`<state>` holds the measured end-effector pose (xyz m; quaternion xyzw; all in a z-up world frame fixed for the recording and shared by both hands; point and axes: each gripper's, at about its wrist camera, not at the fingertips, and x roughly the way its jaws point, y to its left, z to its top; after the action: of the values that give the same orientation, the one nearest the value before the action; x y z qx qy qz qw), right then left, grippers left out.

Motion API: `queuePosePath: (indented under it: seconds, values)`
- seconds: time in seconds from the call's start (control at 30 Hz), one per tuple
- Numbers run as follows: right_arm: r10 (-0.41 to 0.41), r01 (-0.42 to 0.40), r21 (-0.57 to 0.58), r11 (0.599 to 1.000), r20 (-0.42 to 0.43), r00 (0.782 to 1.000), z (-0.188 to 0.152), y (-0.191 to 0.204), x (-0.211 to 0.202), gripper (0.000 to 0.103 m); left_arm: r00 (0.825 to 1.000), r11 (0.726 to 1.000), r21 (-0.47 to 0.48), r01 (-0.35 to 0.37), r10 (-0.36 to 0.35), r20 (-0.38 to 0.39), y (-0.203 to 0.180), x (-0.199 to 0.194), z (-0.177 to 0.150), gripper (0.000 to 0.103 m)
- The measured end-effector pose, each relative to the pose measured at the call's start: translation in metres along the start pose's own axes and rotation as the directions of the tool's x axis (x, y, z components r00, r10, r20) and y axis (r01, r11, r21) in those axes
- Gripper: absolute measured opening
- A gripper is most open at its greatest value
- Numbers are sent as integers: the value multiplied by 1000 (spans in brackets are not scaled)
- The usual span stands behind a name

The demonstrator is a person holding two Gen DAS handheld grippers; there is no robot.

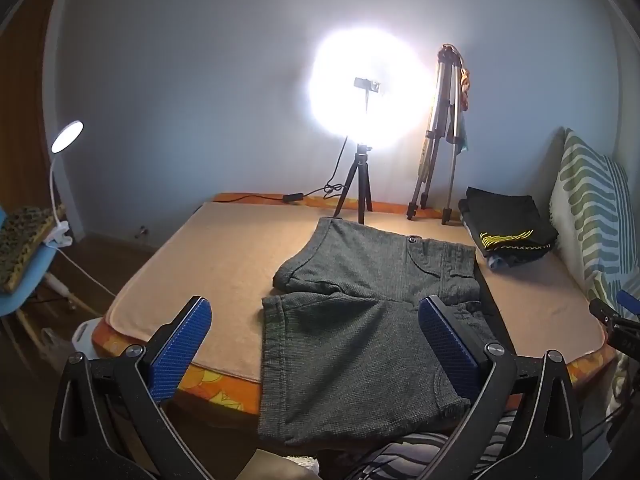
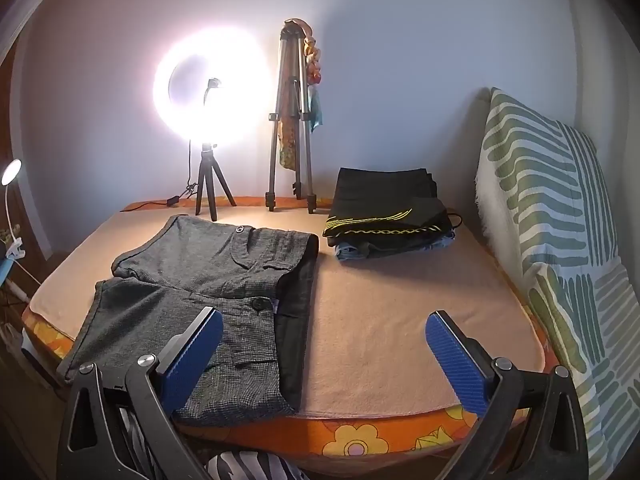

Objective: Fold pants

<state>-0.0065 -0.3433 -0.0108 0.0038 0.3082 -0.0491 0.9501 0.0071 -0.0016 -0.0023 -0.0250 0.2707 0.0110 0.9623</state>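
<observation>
— While both claws hang apart and empty, how far along is it?

— Barely begun, I'd judge. The grey shorts (image 1: 360, 312) lie spread flat on the bed (image 1: 208, 256), legs toward nine o'clock — the near leg spilling over the edge. No fold shows.

— And the grippers?

— Left gripper (image 1: 316, 340) gapes above the near leg; right gripper (image 2: 324, 352) near the waistband. The dark stack (image 2: 388, 208) at one o'clock is possibly finished pieces.
</observation>
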Motion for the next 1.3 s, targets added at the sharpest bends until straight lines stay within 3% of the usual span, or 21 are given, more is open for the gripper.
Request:
queuePosePath:
  seconds: [1.3]
  values:
    - [-24, 24, 6, 1000, -10, 1000, 0, 2, 6, 102, 1000, 1000, 1, 15, -15, -24, -4, 13, -5, 103]
